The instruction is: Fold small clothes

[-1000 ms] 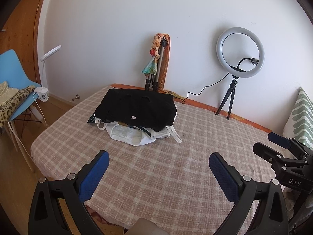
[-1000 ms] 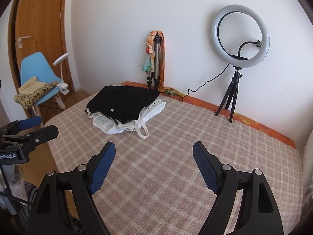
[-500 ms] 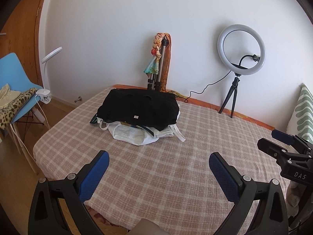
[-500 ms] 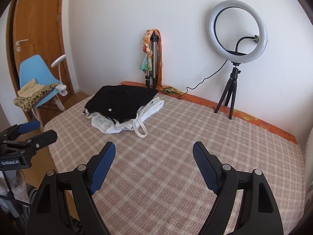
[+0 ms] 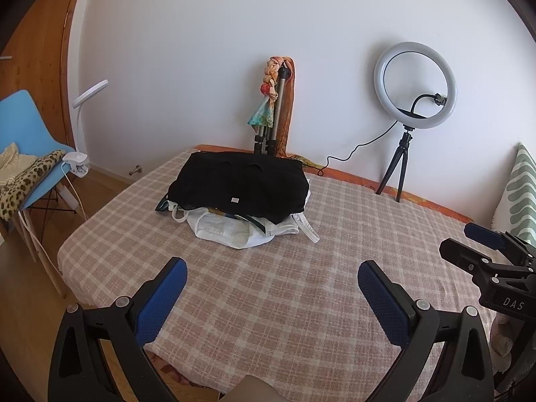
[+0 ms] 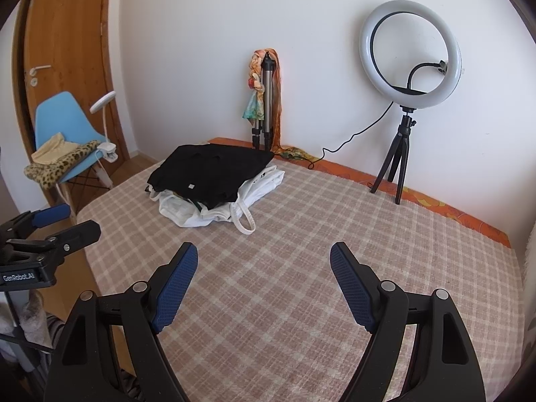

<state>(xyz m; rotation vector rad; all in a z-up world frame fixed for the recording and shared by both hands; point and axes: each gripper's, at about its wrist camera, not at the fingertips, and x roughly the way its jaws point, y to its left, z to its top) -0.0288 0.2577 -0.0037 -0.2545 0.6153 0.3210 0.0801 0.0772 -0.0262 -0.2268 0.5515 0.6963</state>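
Both views have shifted slightly over the last second, so the clothes pile sits a little differently in frame; nothing on the bed has moved. Left tool point(image 5: 272, 279) has its blue pads wide apart, holding nothing, hovering over the near edge of the bed point(image 5: 268, 301). Right tool point(image 6: 263, 261) is likewise spread wide, nothing between the pads, over the near part of the bed point(image 6: 301, 284). Each tool shows in the other's view: right tool point(image 5: 485, 244) at the right edge, left tool point(image 6: 50, 224) at the left edge.

Clothes pile is well beyond both tools, on the far-left part of the checked bed cover. Black garment point(image 5: 239, 182) lies on top, folded flat, small white tag facing forward. White garment point(image 5: 231, 231) lies under it, bunched, with a strap loop sticking out on the right side of the pile. Same pile in the right view: black garment point(image 6: 211, 172) over white garment point(image 6: 197, 209).

Behind the pile, against the wall, a folded tripod point(image 5: 273, 114) draped with a scarf. Right of the pile, near the wall, a ring light point(image 5: 415, 83) on a small stand, cable trailing toward the pile. Left of the pile, off the bed, a blue chair point(image 5: 25, 140) with leopard-print cloth on it and a clip lamp point(image 5: 82, 127) beside it.
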